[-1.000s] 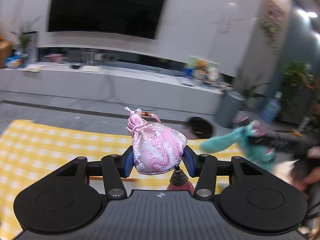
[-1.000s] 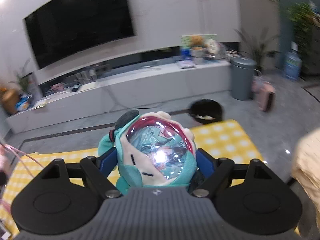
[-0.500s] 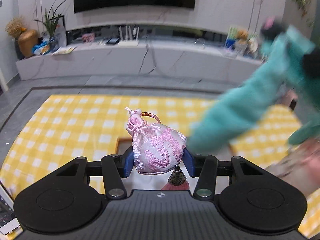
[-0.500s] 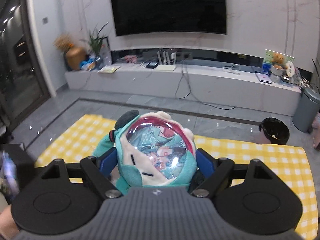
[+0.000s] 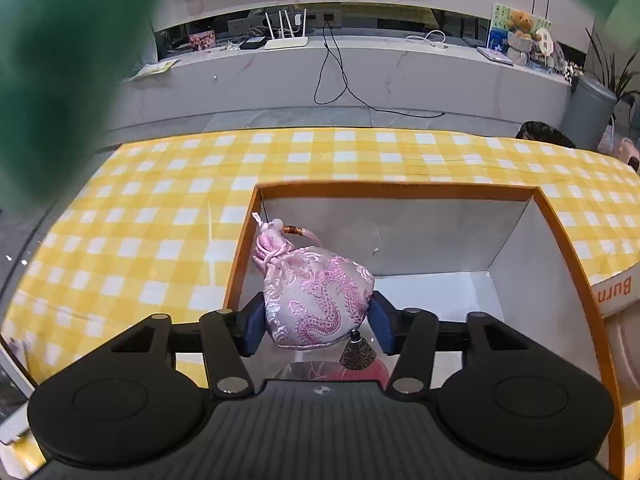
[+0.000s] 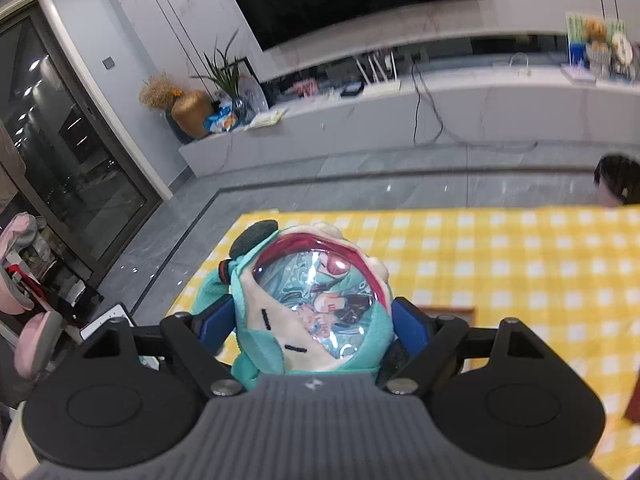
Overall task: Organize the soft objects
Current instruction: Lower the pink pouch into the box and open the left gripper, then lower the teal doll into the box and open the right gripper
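My left gripper (image 5: 316,322) is shut on a pink embroidered silk pouch (image 5: 316,296) with a tassel, held over the open orange-rimmed white box (image 5: 400,191). My right gripper (image 6: 312,320) is shut on a teal plush toy (image 6: 308,304) with a clear shiny window on its front, held above the left part of the yellow checked tablecloth (image 6: 500,256). A blurred teal-green shape (image 5: 60,60) covers the upper left of the left wrist view. A corner of the box (image 6: 448,312) shows just past the plush in the right wrist view.
The yellow checked cloth (image 5: 160,216) covers the table around the box. A tablet or phone (image 6: 106,318) lies at the table's left edge. Beyond the table stand a low white TV bench (image 5: 360,68), a grey bin (image 5: 588,108) and a black basket (image 6: 618,178).
Both grippers have tilted down and moved toward the table. The left gripper with the pouch now hangs over the open box. The plush has swung left, across the left camera.
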The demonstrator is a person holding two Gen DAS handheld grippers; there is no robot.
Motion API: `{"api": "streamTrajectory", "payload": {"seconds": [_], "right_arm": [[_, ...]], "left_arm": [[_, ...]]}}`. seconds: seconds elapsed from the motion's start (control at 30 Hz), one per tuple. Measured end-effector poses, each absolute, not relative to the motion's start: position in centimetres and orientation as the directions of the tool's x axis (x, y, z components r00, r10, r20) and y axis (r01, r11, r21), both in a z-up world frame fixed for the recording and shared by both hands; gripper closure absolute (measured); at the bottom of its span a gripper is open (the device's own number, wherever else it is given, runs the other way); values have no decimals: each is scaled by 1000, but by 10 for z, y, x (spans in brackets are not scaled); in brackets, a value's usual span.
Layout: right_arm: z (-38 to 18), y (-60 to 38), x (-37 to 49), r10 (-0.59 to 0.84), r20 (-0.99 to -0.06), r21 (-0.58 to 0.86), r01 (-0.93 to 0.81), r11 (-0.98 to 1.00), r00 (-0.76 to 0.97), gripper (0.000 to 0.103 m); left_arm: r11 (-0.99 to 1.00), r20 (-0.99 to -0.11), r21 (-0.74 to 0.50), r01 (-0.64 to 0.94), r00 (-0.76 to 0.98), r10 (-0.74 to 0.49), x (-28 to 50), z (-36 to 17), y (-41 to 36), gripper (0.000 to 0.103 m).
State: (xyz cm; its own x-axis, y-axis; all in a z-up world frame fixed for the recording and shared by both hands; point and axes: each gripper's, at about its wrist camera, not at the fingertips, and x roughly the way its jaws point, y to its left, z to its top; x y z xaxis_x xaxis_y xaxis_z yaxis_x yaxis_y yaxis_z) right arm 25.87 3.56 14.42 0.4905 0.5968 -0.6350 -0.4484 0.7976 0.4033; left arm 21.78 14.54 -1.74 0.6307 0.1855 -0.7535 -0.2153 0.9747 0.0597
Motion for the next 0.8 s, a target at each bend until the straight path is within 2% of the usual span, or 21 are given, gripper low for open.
{"api": "streamTrajectory", "payload": {"seconds": [0.17, 0.3, 0.47, 0.6, 0.8], "right_arm": [[127, 55, 258, 512, -683, 308, -430, 849, 521, 21], [118, 57, 261, 472, -708, 258, -430, 865, 525, 21], [105, 66, 269, 395, -747, 172, -418, 892, 535, 21], [90, 89, 280, 308, -788, 51, -442, 896, 533, 21], [59, 122, 279, 159, -845, -159, -525, 836, 510, 21]], "left_arm": [[989, -733, 0, -145, 673, 99, 208, -25, 160, 15], [998, -679, 32, -51, 732, 59, 185, -19, 154, 7], [995, -652, 74, 66, 758, -1, 169, -10, 139, 6], [979, -632, 50, 197, 765, -121, 154, -10, 139, 6], [977, -626, -16, 211, 760, -174, 139, -3, 161, 6]]}}
